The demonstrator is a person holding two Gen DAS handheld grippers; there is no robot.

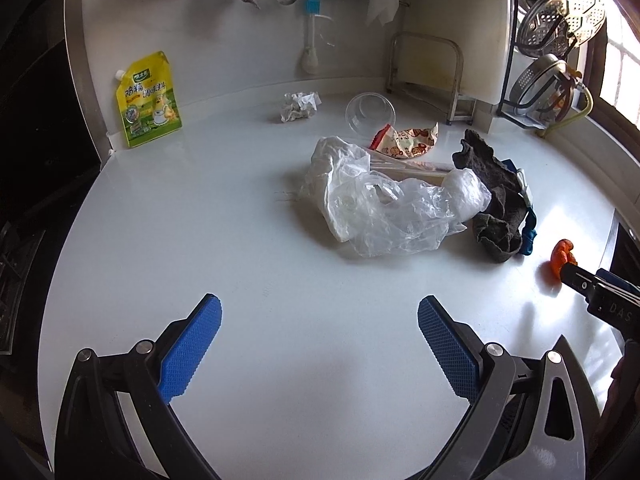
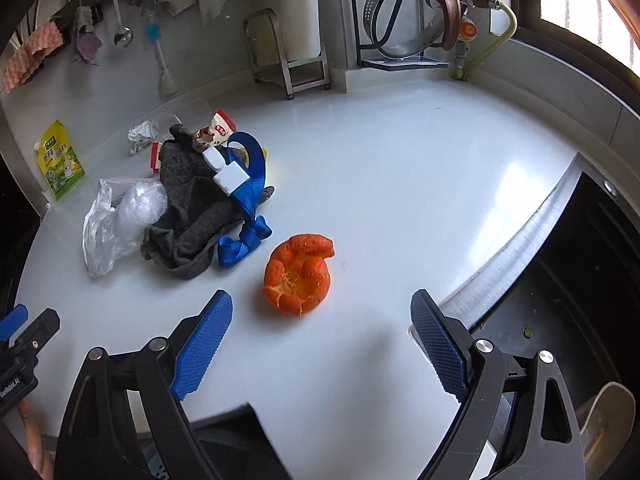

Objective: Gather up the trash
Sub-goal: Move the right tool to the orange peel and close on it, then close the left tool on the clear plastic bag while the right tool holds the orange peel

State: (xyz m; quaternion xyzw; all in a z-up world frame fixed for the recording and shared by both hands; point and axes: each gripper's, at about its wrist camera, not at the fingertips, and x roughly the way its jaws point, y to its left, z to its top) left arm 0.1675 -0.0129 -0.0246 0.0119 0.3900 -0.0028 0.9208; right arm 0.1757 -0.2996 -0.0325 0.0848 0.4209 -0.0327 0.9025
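White counter (image 2: 400, 168): orange peel (image 2: 298, 274), plastic bag (image 1: 384, 208), cloth (image 2: 196, 216).

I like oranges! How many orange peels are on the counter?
1. The orange peel lies on the white counter, right of the blue strap. More could hide under the grey cloth.

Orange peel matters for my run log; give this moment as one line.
phase: approach | right claw: open, short of orange peel | left claw: open, empty | plastic bag: on counter
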